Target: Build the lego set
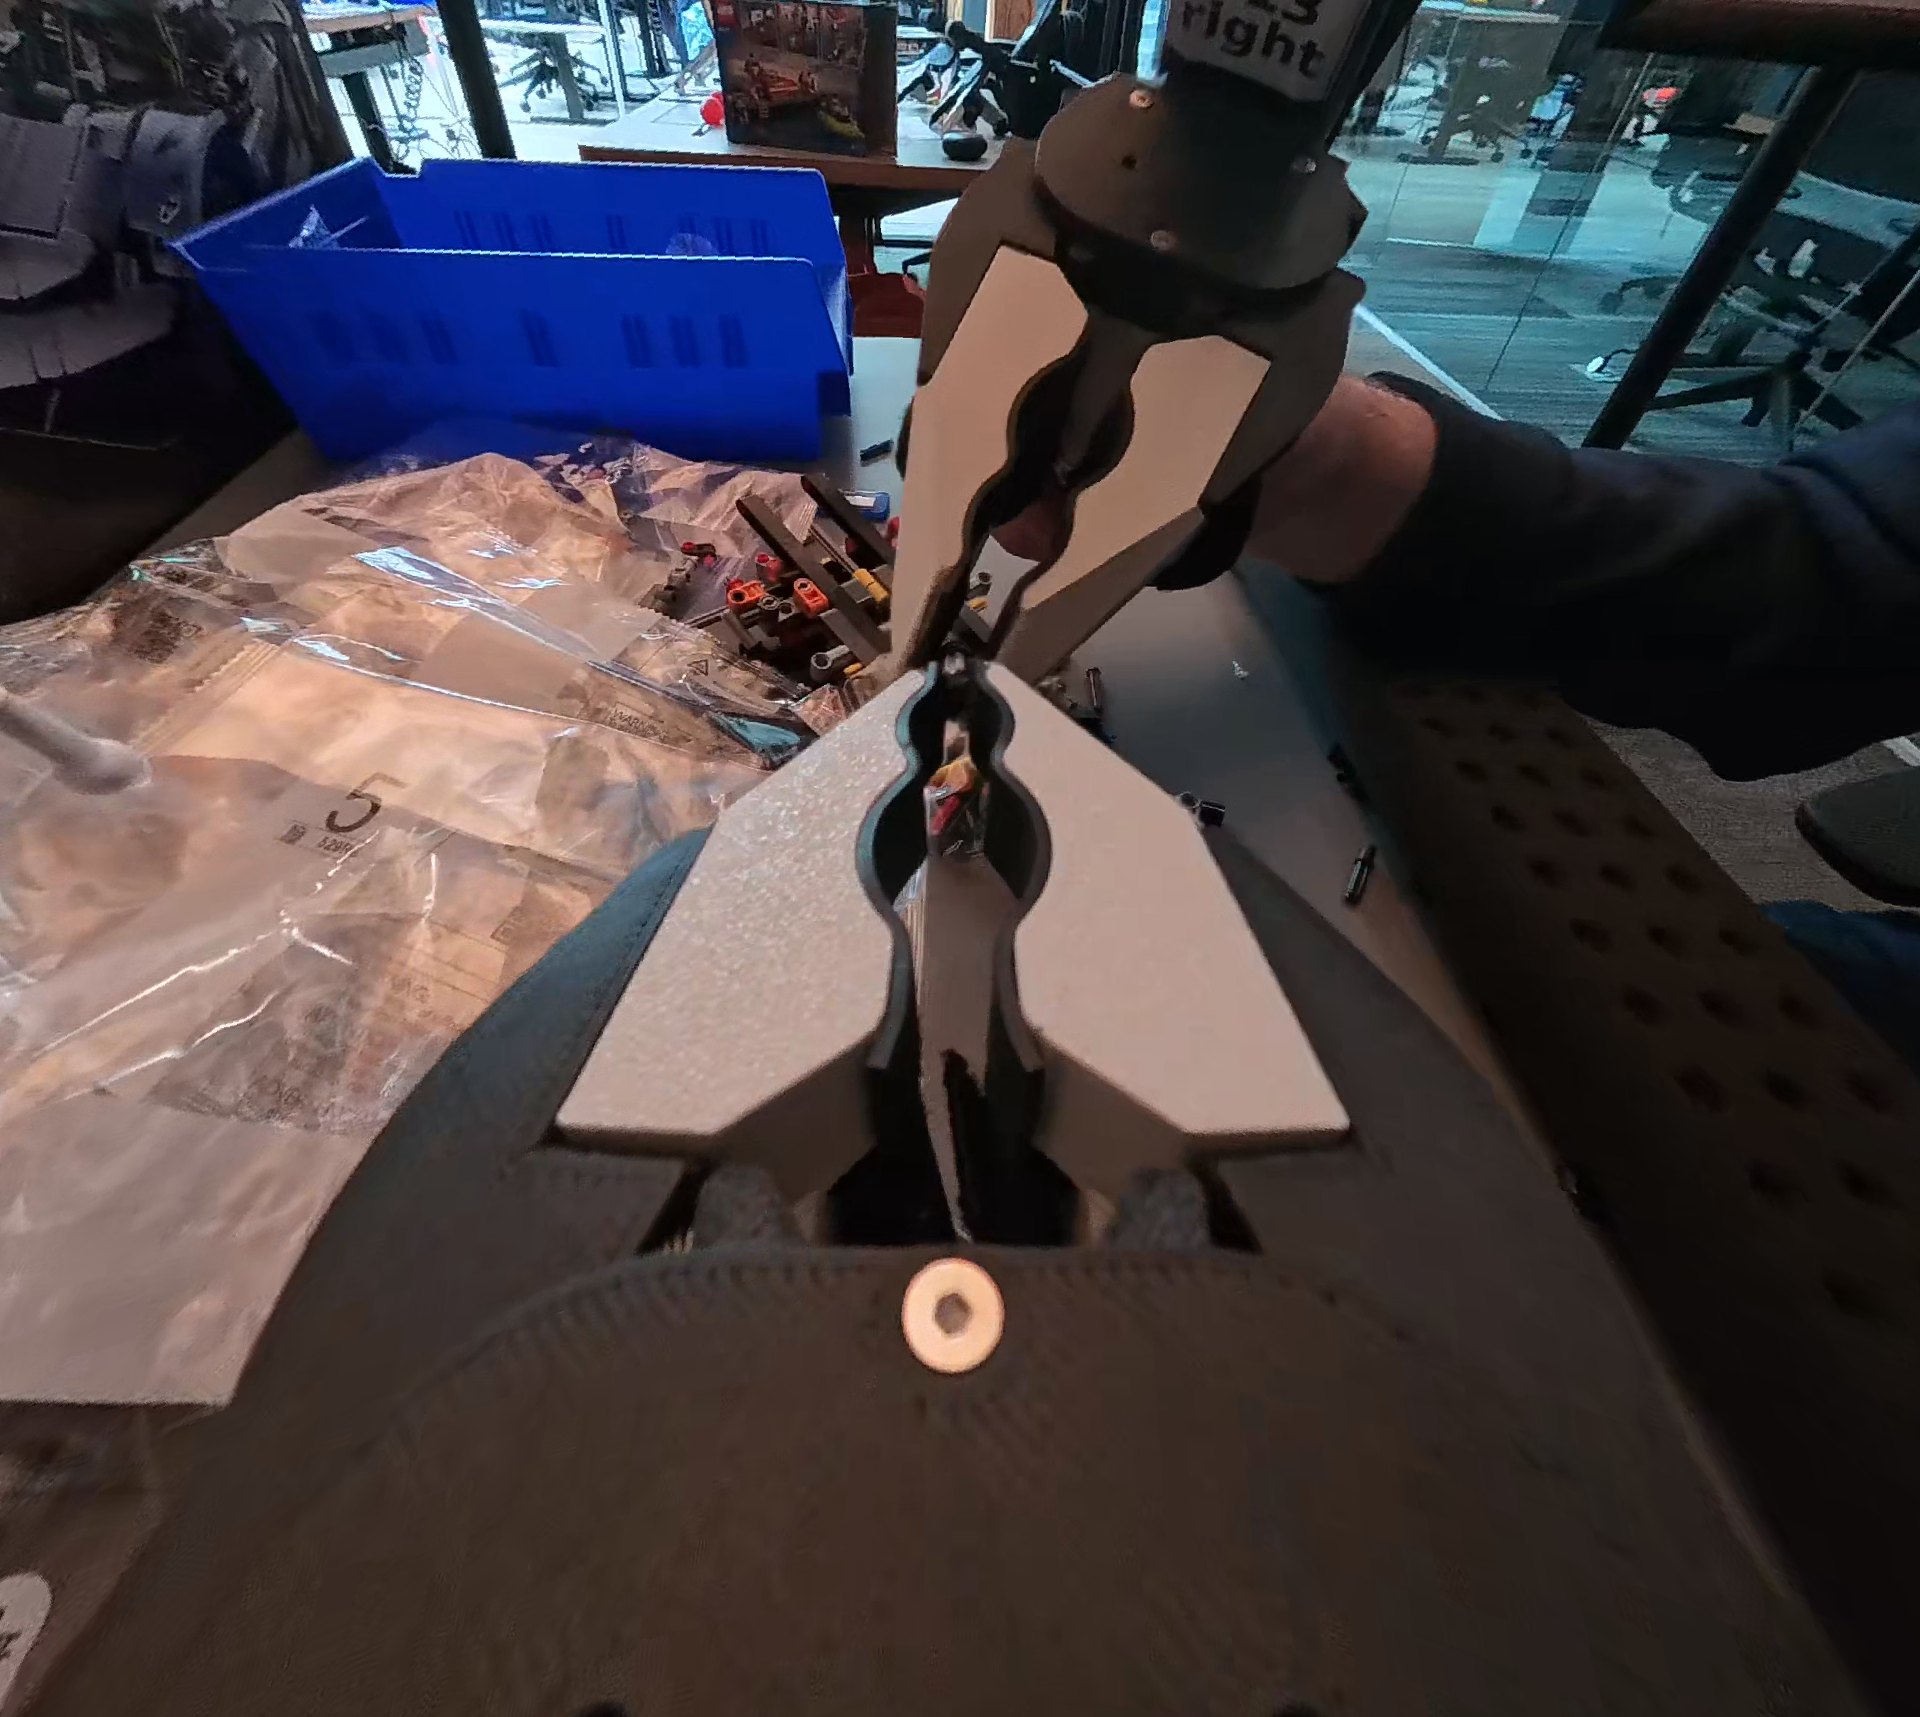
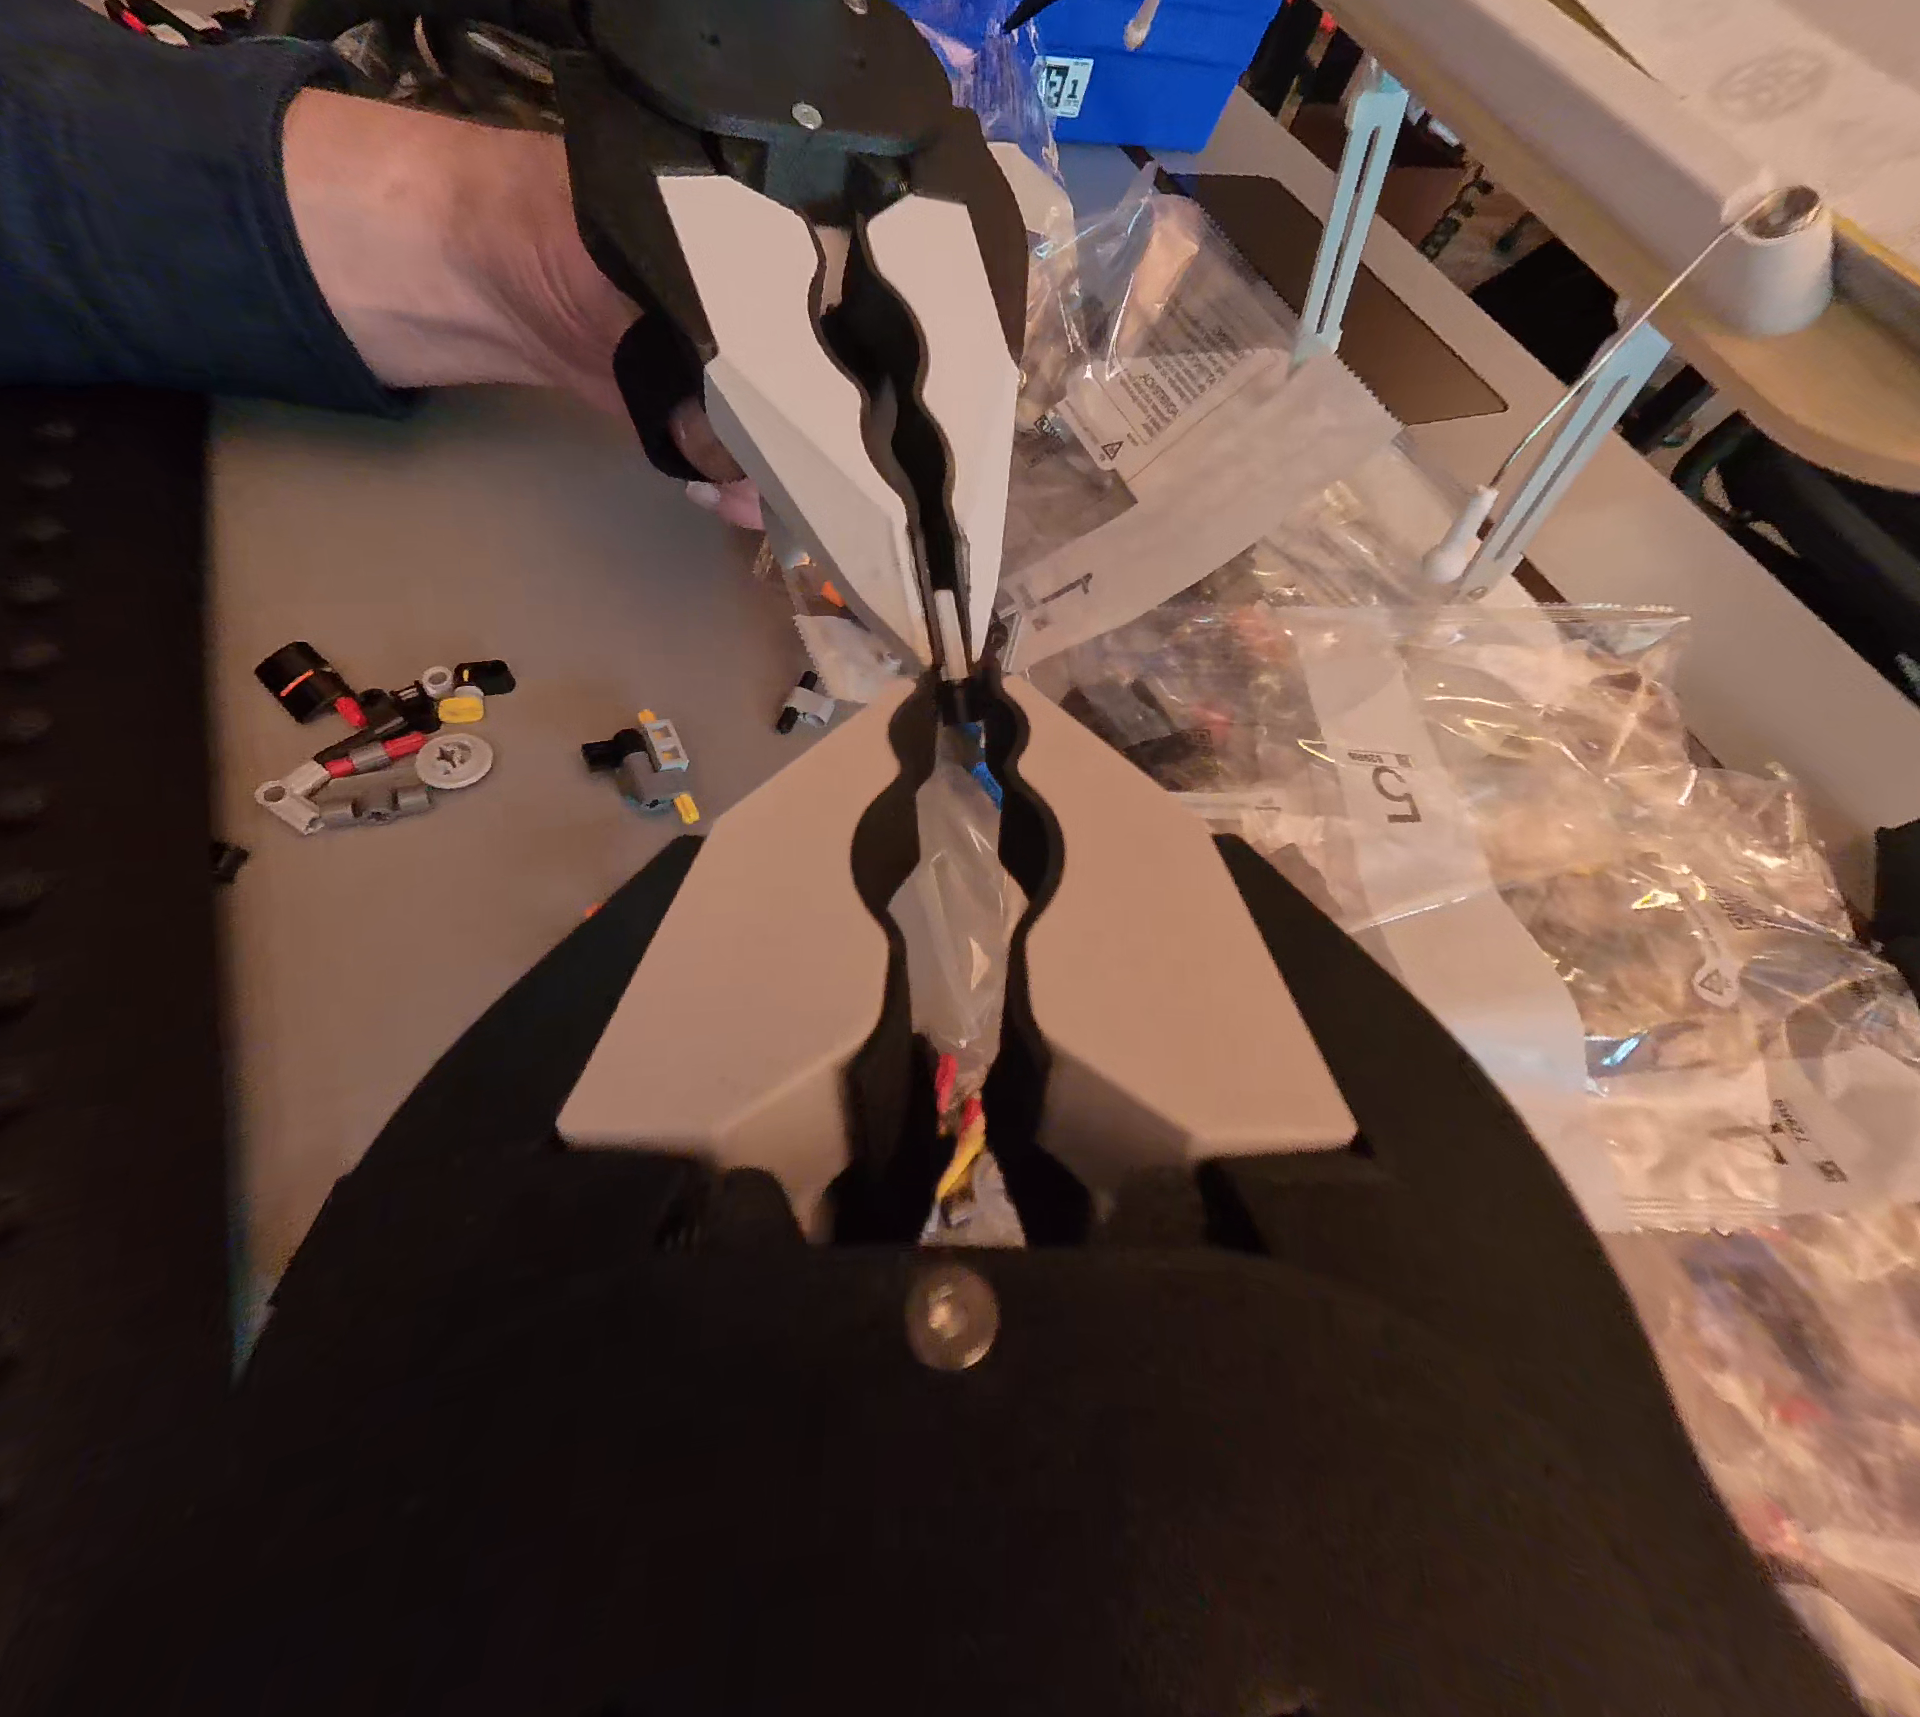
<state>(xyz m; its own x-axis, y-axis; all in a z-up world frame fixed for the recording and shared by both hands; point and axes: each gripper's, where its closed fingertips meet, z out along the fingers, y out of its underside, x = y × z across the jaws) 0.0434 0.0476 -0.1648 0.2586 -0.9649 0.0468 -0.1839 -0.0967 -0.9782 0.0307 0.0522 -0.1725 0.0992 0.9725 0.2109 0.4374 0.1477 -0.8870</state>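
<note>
Across the grey surface (image 2: pixel 468 545), crinkly clear plastic bags (image 2: pixel 1455 784). Above it, left hand-held gripper (image 2: pixel 951 665) and right hand-held gripper (image 2: pixel 954 699) pinched tip to tip on a small clear bag of bricks (image 2: pixel 961 888): light, limp, slippery. Best gripped at the edge.

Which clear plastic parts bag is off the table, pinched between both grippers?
The small clear bag of red and yellow pieces, pinched by the left gripper and right gripper. The numbered bags lie flat on the table.
</note>
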